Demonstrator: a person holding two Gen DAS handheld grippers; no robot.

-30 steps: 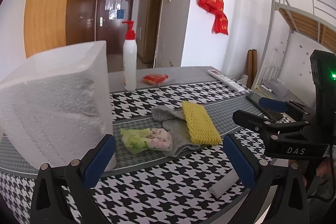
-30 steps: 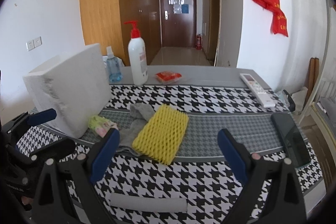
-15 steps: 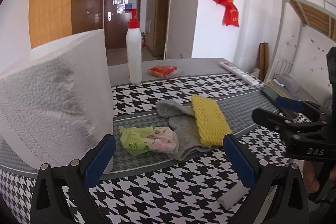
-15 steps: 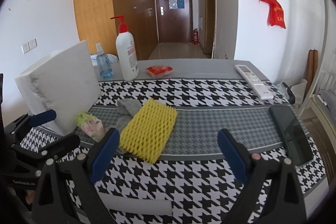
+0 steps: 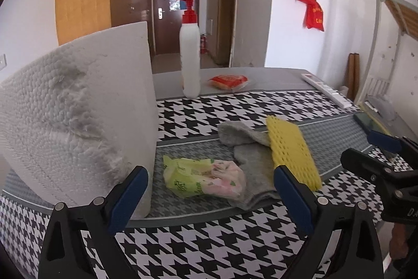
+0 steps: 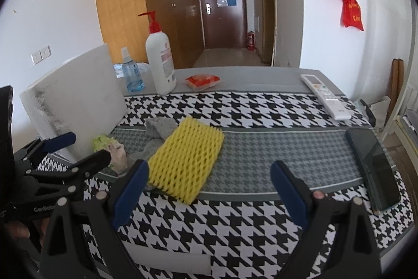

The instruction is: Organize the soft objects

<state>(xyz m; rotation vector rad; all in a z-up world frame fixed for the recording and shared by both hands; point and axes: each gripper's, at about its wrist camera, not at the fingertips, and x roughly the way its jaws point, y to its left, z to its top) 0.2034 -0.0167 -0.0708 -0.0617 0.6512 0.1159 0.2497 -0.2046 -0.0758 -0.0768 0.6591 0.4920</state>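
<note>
Left tongs (image 5: 210, 190) are hanging wide open and empty, and the crumpled plastic packet (image 5: 203, 181) is lying dead ahead between the blue pads, on the table (image 5: 209, 247) just beside the foam block (image 5: 78, 117). Right tongs (image 6: 209, 187), equally open and empty, are facing the yellow foam net (image 6: 186, 160), its long axis running diagonally away. Left is looking nearer the packet.

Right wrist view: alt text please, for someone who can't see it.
The open right gripper hovers over a houndstooth-clothed table, in front of a yellow foam net sleeve lying on a grey sock. The open left gripper is at the left near a tissue pack and a white foam block.
</note>
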